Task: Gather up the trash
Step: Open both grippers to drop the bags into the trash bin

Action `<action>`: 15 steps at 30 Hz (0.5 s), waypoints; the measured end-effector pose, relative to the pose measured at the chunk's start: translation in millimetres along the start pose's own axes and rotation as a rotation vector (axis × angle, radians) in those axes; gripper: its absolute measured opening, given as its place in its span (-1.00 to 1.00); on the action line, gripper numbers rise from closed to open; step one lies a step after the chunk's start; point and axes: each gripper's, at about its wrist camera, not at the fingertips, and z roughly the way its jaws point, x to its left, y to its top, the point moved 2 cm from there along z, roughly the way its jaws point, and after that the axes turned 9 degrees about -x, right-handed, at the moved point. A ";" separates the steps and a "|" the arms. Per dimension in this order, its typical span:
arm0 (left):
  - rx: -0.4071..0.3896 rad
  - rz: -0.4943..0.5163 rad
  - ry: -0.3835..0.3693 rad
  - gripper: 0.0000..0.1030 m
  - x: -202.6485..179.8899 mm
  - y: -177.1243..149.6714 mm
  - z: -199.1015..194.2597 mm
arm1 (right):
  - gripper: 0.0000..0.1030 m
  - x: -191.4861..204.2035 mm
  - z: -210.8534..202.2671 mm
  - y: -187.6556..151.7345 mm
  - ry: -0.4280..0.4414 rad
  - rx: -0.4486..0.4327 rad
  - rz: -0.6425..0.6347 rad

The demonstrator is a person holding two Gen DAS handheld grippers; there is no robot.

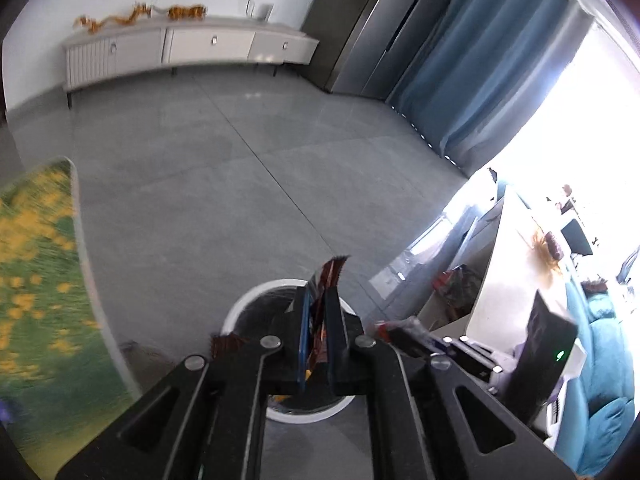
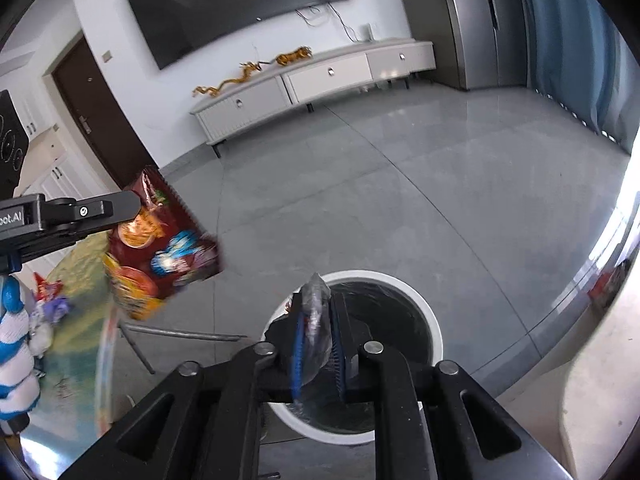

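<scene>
Right wrist view: right gripper (image 2: 318,330) clamped on clear wrapper (image 2: 316,312) over bin (image 2: 430,320), lower centre. Left gripper (image 1: 318,322) clamped on red snack bag (image 2: 160,244), left of bin rim. Risk: bag released there would miss, land on floor (image 2: 360,200).

Grey tile floor (image 2: 400,200), white wall w/ TV (image 2: 240,8), low cabinet (image 2: 320,76), blue curtains (image 1: 480,60), bright window (image 1: 580,120)

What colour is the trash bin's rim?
White rim, dark liner inside; clearest in the right wrist view.
</scene>
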 end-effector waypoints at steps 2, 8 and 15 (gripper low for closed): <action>0.032 -0.029 -0.026 -0.84 1.9 -3.2 18.8 | -0.54 -8.0 9.7 -3.8 -0.008 0.011 0.009; 0.061 -0.040 -0.038 -0.59 1.7 -12.2 35.9 | -0.25 -20.5 27.6 -6.7 -0.028 0.035 0.032; -0.032 0.005 -0.008 -0.57 0.8 -8.7 -14.2 | -0.06 -6.5 2.1 -0.3 -0.032 0.001 0.029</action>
